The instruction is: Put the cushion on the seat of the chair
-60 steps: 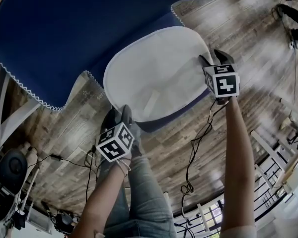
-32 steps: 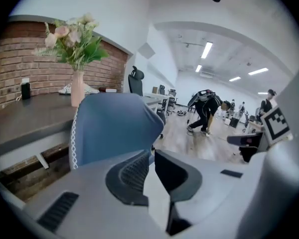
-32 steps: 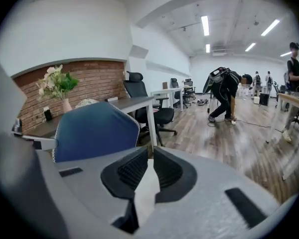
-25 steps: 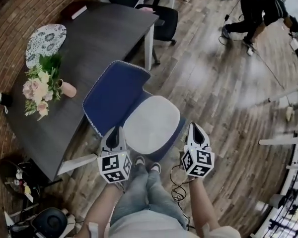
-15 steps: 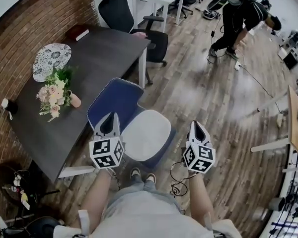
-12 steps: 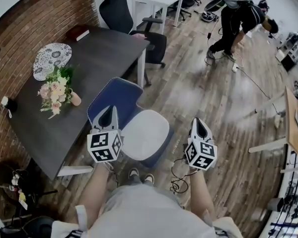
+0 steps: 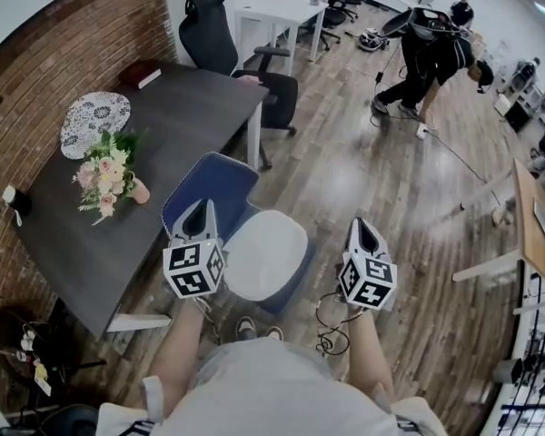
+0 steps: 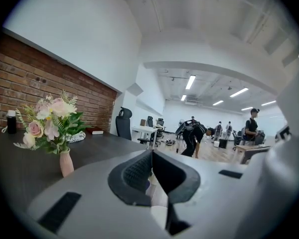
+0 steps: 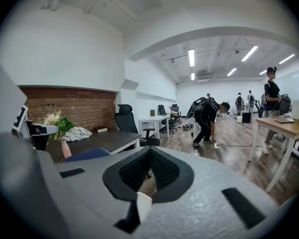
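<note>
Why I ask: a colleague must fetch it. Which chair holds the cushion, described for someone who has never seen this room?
Find the dark table along the brick wall; the chair stands at its open long side. It is blue with a pale oval cushion on its seat, unlike the black office chairs near the table's far end.

The white, rounded cushion [image 7: 265, 254] is lying flat on the seat of the blue chair [image 7: 209, 189], covering nearly all of it. The chair is standing upright, its backrest rising just behind the cushion.
</note>
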`<state>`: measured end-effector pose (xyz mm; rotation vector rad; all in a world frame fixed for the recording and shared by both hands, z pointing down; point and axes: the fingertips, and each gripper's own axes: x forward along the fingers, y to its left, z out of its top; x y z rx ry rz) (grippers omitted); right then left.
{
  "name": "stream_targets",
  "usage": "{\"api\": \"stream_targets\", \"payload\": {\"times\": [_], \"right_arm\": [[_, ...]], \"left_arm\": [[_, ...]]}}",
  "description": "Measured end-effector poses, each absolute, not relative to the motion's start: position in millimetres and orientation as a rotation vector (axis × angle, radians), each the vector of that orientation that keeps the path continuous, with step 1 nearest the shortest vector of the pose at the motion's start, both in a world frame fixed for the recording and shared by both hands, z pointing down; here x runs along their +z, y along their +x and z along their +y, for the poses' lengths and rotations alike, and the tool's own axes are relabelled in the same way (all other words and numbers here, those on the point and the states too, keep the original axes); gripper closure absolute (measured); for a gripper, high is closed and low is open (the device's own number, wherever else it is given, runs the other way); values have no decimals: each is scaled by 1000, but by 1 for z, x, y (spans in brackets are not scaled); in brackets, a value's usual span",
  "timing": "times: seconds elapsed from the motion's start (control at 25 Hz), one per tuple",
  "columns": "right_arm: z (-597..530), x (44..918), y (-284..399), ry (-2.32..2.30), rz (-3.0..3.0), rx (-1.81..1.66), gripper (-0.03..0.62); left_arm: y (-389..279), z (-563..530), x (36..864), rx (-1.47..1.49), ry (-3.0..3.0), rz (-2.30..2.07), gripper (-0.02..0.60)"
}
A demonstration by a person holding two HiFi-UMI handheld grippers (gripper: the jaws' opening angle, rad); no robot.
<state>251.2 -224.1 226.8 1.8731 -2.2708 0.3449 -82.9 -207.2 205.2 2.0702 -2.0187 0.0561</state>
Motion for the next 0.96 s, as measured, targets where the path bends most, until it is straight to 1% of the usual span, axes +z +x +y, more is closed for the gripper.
{"api": "stream_targets", "payload": {"times": [0.96], "right_arm": [[-222, 218, 250, 1851, -2276, 311, 592]], "left_arm": [[-66, -206, 205, 69, 2094, -1995, 571]]}}
